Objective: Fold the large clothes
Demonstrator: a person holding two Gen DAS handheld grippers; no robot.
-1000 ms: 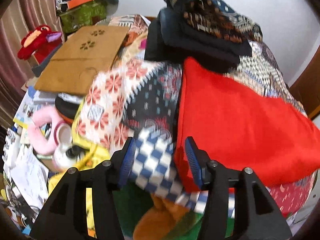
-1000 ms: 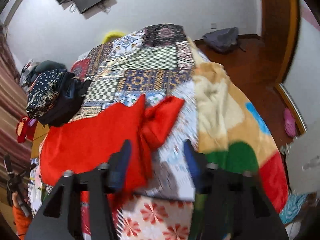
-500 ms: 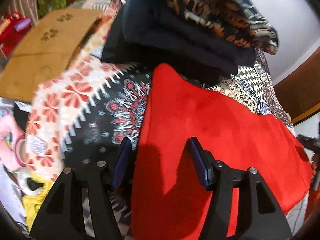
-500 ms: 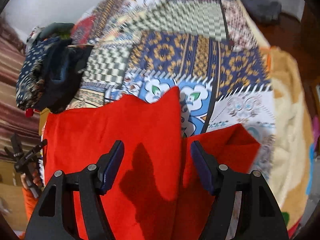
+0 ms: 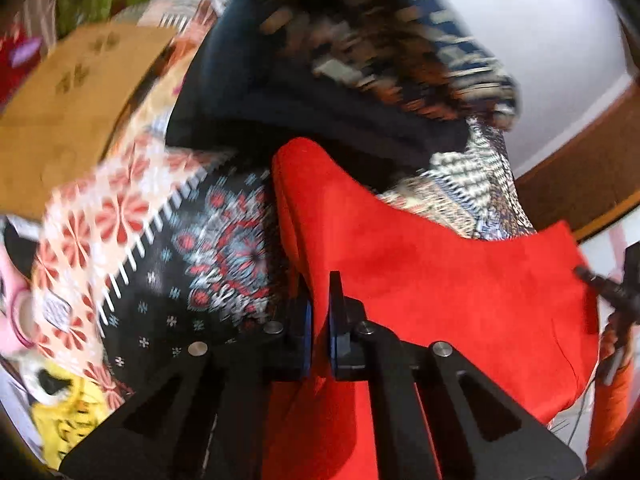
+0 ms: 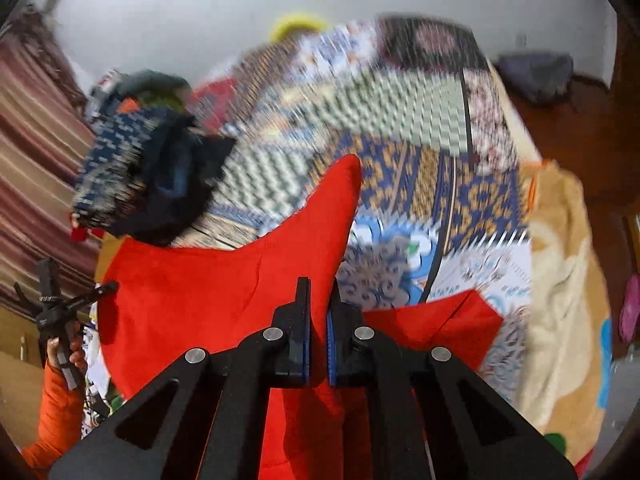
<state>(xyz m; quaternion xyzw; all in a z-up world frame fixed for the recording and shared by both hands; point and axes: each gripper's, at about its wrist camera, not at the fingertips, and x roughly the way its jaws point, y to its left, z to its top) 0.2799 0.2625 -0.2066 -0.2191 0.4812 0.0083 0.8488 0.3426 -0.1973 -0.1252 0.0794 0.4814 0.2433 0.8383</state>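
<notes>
A large red garment lies spread on a patchwork bedspread. My left gripper is shut on the garment's left edge, and the cloth rises in a peak ahead of the fingers. My right gripper is shut on the red garment at its right edge, where the cloth also stands up in a peak. A red flap lies to the right of the right gripper. Each gripper shows at the other view's edge, the right one and the left one.
A stack of dark folded clothes sits on the bed beyond the garment; it also shows in the right wrist view. A brown cardboard sheet and clutter lie to the left. A beige blanket covers the bed's right side.
Both grippers have closed on the red garment's edges, having been open above it half a second ago. The cloth now rises in peaks between the fingers.
</notes>
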